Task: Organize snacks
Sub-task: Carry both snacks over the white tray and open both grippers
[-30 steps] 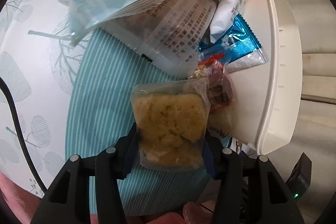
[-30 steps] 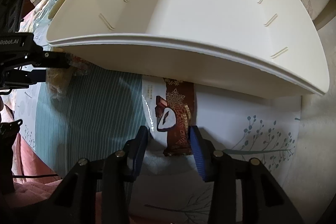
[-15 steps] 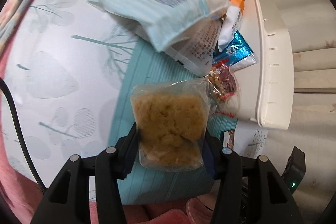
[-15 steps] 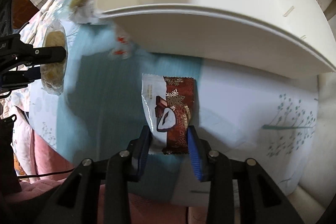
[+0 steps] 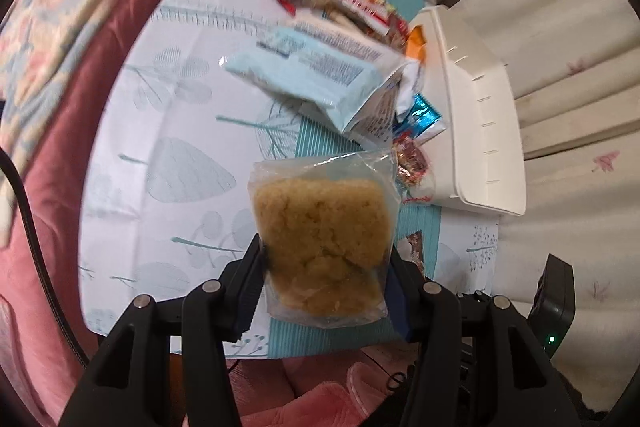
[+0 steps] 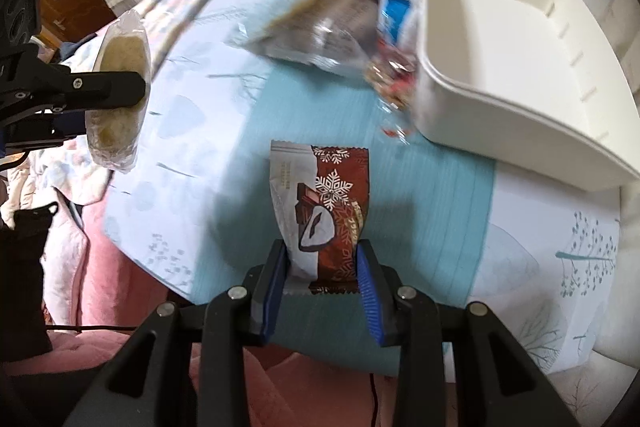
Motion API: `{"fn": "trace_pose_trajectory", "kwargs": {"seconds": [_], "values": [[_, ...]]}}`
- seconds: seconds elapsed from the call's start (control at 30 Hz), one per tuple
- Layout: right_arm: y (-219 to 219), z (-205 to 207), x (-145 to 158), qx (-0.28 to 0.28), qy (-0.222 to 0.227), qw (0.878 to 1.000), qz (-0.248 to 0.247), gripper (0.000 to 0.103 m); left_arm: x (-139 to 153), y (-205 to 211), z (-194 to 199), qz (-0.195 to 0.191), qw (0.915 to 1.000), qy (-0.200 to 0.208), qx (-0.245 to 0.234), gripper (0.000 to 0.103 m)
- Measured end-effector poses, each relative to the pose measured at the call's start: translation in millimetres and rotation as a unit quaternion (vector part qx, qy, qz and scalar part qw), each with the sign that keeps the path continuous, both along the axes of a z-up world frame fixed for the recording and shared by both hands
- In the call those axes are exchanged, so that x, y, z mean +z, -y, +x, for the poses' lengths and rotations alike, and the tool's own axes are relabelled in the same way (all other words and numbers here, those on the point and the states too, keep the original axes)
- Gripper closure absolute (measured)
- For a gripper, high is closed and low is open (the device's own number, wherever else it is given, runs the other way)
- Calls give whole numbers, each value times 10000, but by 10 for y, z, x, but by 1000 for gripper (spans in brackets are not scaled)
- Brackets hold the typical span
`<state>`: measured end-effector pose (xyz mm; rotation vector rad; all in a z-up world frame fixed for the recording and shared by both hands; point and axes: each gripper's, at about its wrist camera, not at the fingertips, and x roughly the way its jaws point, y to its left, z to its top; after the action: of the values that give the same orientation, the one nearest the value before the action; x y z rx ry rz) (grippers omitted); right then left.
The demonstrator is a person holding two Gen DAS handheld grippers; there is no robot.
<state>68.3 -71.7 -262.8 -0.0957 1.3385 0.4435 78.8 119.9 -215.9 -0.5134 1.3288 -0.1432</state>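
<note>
The white bin (image 6: 520, 75) sits on a leaf-printed cloth (image 5: 160, 147), its open tray facing up, with a loose heap of snack packets (image 5: 340, 75) against its near wall. The left gripper (image 5: 324, 275) clamps a clear bag of crumbly yellow cake (image 5: 324, 235), long axis pointing away from the jaws. The right gripper (image 6: 322, 267), having just tightened, pinches a brown snowflake-printed bar (image 6: 324, 211) upright by its lower end. Both packets now hang higher above the cloth and farther from the bin than before.
</note>
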Motion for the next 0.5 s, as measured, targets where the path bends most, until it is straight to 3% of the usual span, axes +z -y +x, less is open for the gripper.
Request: {"fn": "trace_pose_trajectory", "kwargs": {"seconds": [0.5], "values": [[-111, 191, 665, 108, 738, 9961, 482, 68, 602, 52, 138, 233, 9966, 605, -504, 51]]}}
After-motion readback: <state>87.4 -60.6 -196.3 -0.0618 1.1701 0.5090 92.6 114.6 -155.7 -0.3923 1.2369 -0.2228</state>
